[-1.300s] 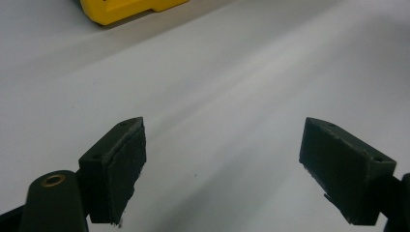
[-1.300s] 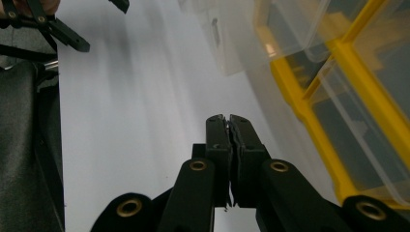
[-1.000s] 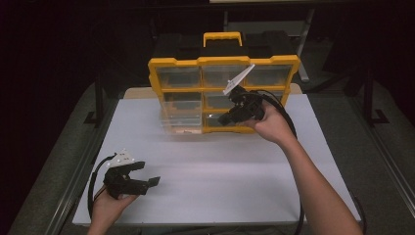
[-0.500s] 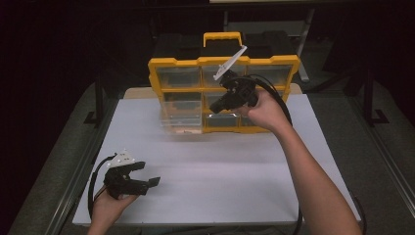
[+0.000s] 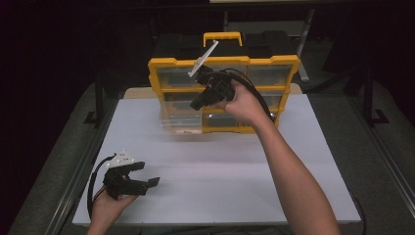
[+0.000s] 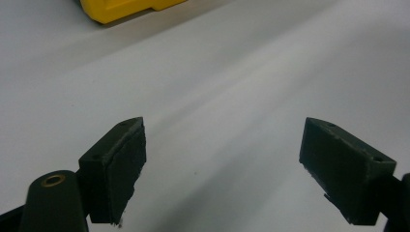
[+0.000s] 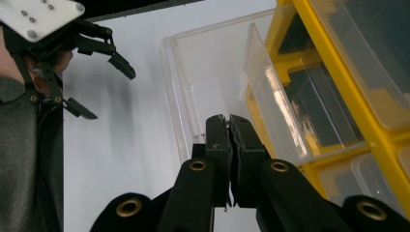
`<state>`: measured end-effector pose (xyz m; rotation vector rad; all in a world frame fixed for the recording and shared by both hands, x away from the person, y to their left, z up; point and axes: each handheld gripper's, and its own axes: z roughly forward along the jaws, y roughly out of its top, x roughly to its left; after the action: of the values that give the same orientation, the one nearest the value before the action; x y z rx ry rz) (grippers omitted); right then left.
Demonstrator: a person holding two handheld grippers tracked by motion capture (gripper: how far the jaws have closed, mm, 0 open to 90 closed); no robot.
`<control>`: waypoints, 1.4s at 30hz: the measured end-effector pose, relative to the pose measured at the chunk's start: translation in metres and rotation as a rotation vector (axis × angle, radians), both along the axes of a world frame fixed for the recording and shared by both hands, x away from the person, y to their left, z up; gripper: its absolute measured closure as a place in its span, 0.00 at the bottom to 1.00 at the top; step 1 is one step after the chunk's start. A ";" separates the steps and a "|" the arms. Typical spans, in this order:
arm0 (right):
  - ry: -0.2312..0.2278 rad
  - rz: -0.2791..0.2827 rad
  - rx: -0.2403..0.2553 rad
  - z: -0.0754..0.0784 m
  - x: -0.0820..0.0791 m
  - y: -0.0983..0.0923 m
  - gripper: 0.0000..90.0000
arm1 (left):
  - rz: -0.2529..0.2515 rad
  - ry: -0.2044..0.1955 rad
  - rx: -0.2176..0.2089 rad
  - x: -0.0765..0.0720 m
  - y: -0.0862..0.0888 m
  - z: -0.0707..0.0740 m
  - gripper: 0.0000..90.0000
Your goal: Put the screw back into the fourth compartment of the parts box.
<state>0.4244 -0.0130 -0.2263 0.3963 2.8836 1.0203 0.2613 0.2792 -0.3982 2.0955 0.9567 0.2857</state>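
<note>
The right claw point(image 7: 229, 126) was pinched shut on nothing — poised before the clear drawer point(image 7: 212, 87) pulled out of the yellow organizer point(image 5: 225, 93), probably to push it. The left claw point(image 5: 147, 182) rested wide open on the bench point(image 5: 235, 171), idle.

High view overhead, facing forward; claw views close, low; all share yellow organizer point(image 5: 288, 66)

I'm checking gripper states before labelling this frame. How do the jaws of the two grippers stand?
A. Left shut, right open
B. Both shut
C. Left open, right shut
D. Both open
C: in the left gripper view the left gripper has its jaws wide apart over the white table, while in the right gripper view the right gripper has its pads pressed together with nothing between them, before the clear drawer.
</note>
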 end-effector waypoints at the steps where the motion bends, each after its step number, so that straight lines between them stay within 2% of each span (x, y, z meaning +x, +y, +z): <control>1: -0.002 0.004 0.005 -0.001 0.001 0.003 0.96 | -0.008 -0.003 0.012 0.000 0.000 0.000 0.18; 3: -0.001 0.008 0.006 -0.003 0.003 0.007 0.96 | -0.002 -0.008 -0.002 0.000 -0.001 0.000 0.18; 7: 0.005 0.008 0.008 -0.007 0.006 0.016 0.96 | -0.008 -0.008 0.008 0.001 0.000 0.000 0.18; 13: 0.020 0.014 0.006 -0.015 0.010 0.029 0.96 | 0.001 -0.009 -0.009 0.000 -0.001 0.000 0.18; 16: 0.021 0.017 0.002 -0.019 0.012 0.035 0.96 | -0.004 -0.006 -0.003 0.000 0.000 0.001 0.18; 30: 0.054 0.009 -0.016 -0.041 0.020 0.042 0.96 | 0.003 -0.007 -0.009 0.000 0.000 0.000 0.18; 32: 0.049 0.002 -0.013 -0.042 0.020 0.041 0.90 | 0.002 -0.008 -0.008 0.000 0.000 0.000 0.18; 35: 0.051 -0.006 0.004 -0.037 0.019 0.038 0.89 | -0.002 -0.006 -0.002 0.001 0.000 0.000 0.18; 42: 0.017 -0.016 0.032 -0.023 0.013 0.019 0.87 | -0.010 -0.004 0.009 0.001 0.000 0.001 0.18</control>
<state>0.4374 0.0064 -0.2490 0.4311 2.8774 1.0675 0.2621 0.2793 -0.3976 2.1061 0.9436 0.2897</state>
